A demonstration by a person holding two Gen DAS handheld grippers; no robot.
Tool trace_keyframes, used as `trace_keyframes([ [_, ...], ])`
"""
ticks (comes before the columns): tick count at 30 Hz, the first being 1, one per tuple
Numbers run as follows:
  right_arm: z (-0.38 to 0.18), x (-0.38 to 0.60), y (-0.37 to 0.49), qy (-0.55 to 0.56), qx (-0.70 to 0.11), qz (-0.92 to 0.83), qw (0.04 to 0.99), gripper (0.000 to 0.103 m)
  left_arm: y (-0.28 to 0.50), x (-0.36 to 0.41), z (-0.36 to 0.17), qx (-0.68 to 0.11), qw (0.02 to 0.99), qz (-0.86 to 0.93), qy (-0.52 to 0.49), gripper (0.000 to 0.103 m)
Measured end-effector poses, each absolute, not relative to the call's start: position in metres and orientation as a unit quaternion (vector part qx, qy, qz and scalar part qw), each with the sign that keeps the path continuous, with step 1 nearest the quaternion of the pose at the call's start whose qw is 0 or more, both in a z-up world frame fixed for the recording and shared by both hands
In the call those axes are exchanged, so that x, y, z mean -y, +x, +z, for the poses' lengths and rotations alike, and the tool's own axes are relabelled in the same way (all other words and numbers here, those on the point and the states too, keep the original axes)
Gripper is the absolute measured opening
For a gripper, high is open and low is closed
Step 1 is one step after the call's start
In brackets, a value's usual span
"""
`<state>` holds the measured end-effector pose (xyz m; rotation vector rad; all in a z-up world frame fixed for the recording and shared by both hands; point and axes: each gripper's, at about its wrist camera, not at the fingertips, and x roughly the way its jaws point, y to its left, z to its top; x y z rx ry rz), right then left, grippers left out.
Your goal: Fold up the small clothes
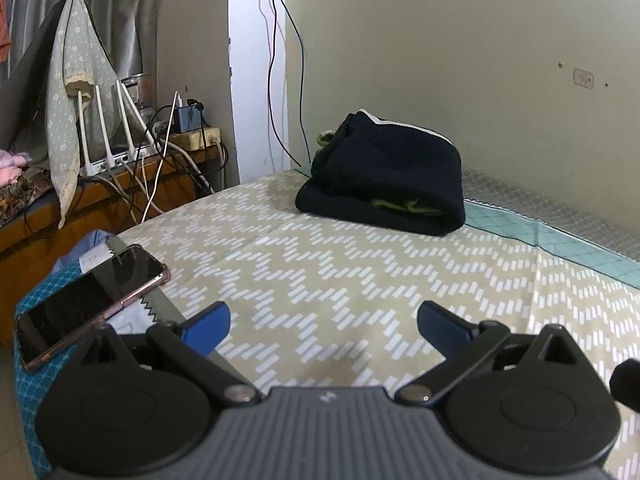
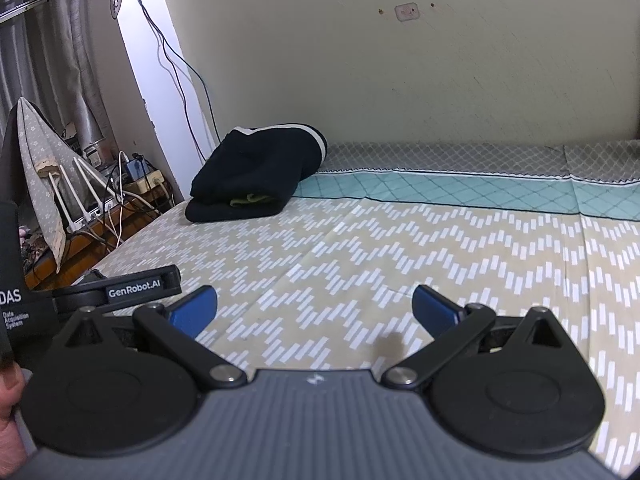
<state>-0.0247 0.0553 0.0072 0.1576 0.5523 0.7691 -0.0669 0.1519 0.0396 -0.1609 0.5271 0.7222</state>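
- The left gripper (image 1: 323, 322), black with blue finger pads, fills the bottom of the left wrist view; its jaws stand wide apart with nothing between them, above the beige bedsheet with a white zigzag pattern (image 1: 360, 264).
- The right gripper (image 2: 315, 307), of the same build, sits at the bottom of the right wrist view, also spread wide and empty over the same sheet.
- The folded pile of dark navy clothes with a white trim stripe and a bit of green showing (image 1: 382, 178) lies in the upper middle of the left view, well apart from both grippers, near the pale wall (image 1: 480, 40).
- In the right view the pile sits upper left of centre, just beside a teal diamond-pattern strip of cloth (image 2: 440, 192).
- A black smartphone in a pink case (image 1: 90, 302) lies at the lower left of the left view.
- A white router with upright antennas (image 1: 116, 148) stands on a wooden shelf at the left edge.
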Motion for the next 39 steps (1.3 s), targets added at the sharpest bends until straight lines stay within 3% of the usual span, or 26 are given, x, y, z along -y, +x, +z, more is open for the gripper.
trace_keyframes([
  [39, 0.0023, -0.0576, -0.0202, 0.049, -0.312, 0.315, 0.895, 0.103, -0.0673, -0.1572, 0.0385, -0.263, 0.891, 0.357, -0.098, 0.103],
])
